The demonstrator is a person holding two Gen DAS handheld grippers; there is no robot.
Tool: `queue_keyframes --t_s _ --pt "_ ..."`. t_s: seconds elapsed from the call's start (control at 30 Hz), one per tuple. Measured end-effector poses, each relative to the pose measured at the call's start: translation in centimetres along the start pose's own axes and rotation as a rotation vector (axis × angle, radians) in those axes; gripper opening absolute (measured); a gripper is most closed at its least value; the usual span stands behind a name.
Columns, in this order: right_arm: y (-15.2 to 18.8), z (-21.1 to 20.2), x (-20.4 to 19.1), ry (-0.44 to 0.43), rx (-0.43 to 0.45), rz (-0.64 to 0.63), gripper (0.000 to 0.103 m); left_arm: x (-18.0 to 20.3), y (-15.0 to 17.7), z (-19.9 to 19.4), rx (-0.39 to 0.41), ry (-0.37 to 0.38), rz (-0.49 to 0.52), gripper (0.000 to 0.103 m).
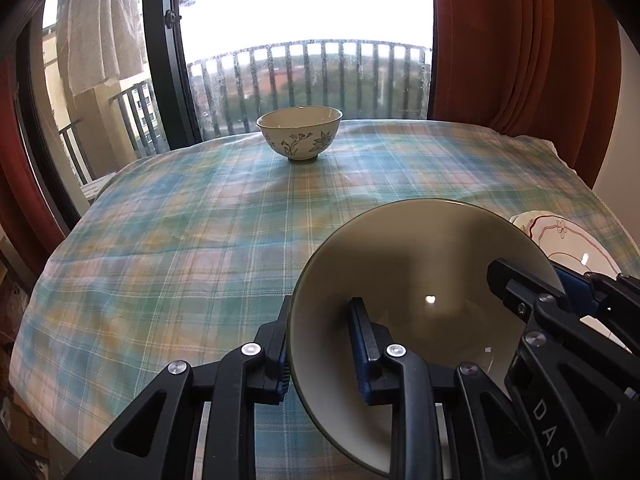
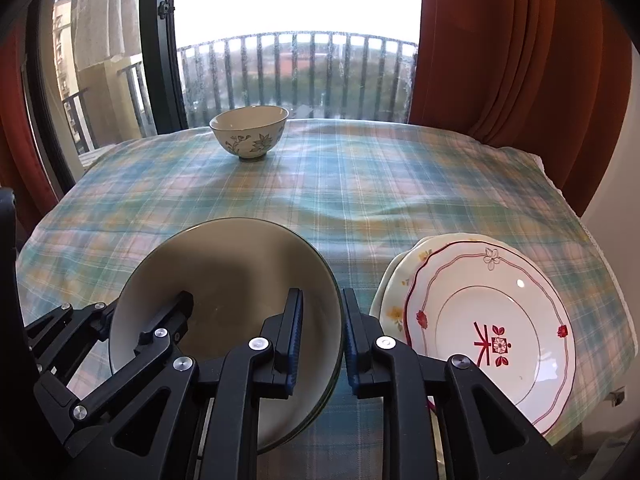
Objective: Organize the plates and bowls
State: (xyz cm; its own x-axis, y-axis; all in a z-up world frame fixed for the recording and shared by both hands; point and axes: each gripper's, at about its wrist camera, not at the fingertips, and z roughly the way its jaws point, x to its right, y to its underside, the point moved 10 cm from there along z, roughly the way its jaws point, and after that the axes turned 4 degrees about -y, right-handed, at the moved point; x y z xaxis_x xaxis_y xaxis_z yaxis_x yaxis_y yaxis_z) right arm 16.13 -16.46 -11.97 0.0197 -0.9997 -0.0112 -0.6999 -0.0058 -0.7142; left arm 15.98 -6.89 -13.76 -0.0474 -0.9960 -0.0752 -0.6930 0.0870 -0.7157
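Observation:
A large grey-green bowl (image 1: 416, 280) (image 2: 236, 272) is near the table's front. My left gripper (image 1: 320, 340) is shut on its left rim, one finger inside and one outside. My right gripper (image 2: 322, 340) is shut on its right rim the same way; it also shows in the left wrist view (image 1: 532, 292). A small floral bowl (image 1: 299, 133) (image 2: 249, 131) stands upright at the far side of the table. A stack of plates with a red-patterned plate on top (image 2: 492, 328) (image 1: 568, 244) lies to the right of the big bowl.
A plaid tablecloth (image 1: 180, 232) (image 2: 380, 184) covers the table. A window with a black frame (image 1: 160, 52) and balcony railing is behind the table. Red curtains (image 2: 520, 48) hang at the back right.

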Motion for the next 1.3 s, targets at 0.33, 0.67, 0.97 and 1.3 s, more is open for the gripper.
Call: queue_keyframes --t_s 0.33,0.67,0.97,1.3 --pt "0.2 -0.9 -0.6 -0.025 0.014 0.009 0.07 0.1 0.4 -1.0 -0.013 0.071 0.011 0.062" --pt "-2.6 -3.0 -2.1 -0.057 0.057 0.004 0.076 -1.4 -2.7 -3.3 0.042 0.098 -0.015 0.074" --pt "-6.7 -2.3 -2.8 -0.085 0.072 0.007 0.077 -2.4 -6.6 -2.6 0.056 0.068 -0.014 0.075" --pt "-13.0 0.1 -3.8 -0.114 0.087 -0.014 0.077 -4.5 -12.3 -0.3 0.07 0.026 -0.041 0.075"
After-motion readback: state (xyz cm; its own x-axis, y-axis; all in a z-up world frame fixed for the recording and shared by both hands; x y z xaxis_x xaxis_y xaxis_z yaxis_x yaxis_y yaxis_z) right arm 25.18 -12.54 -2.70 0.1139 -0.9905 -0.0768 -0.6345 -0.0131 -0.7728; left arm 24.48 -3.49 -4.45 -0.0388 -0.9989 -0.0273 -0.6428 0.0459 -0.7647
